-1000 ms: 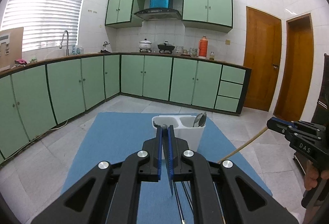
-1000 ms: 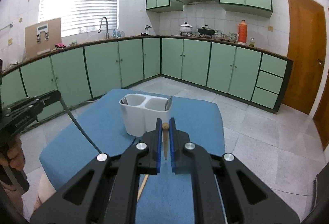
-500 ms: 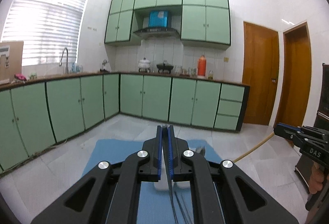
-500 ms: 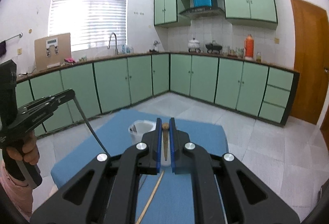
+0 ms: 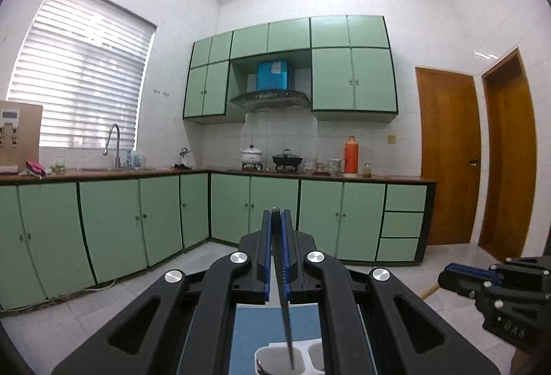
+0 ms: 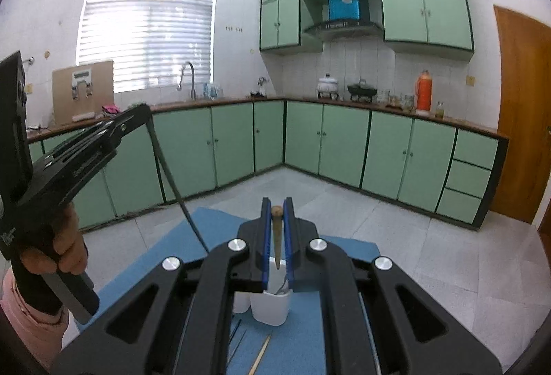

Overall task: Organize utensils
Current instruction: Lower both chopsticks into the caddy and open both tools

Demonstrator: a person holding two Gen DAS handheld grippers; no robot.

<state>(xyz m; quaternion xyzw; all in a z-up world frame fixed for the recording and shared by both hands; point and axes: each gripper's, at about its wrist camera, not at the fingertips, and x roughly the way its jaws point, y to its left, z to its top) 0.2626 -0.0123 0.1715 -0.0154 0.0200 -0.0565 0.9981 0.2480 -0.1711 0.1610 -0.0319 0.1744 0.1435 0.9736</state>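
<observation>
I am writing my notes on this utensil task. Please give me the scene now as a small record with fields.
left gripper: shut on a dark thin utensil, tip hanging over the holder
right gripper: shut on a wooden chopstick
holder: white utensil holder, two compartments, on the blue mat
on the mat: another light wooden stick

Two hand-held grippers are raised above a white utensil holder (image 6: 270,307). The left hand-held gripper (image 5: 276,220) points level, blue pads closed on a thin dark utensil (image 5: 284,299) that hangs toward the holder. The right hand-held gripper (image 6: 276,208) tilts slightly downward, pads clamped on a wooden utensil handle (image 6: 277,230) over the holder. The person's left hand (image 6: 56,249), pink sleeve at the wrist, wraps the left gripper's grip, to the holder's left.
</observation>
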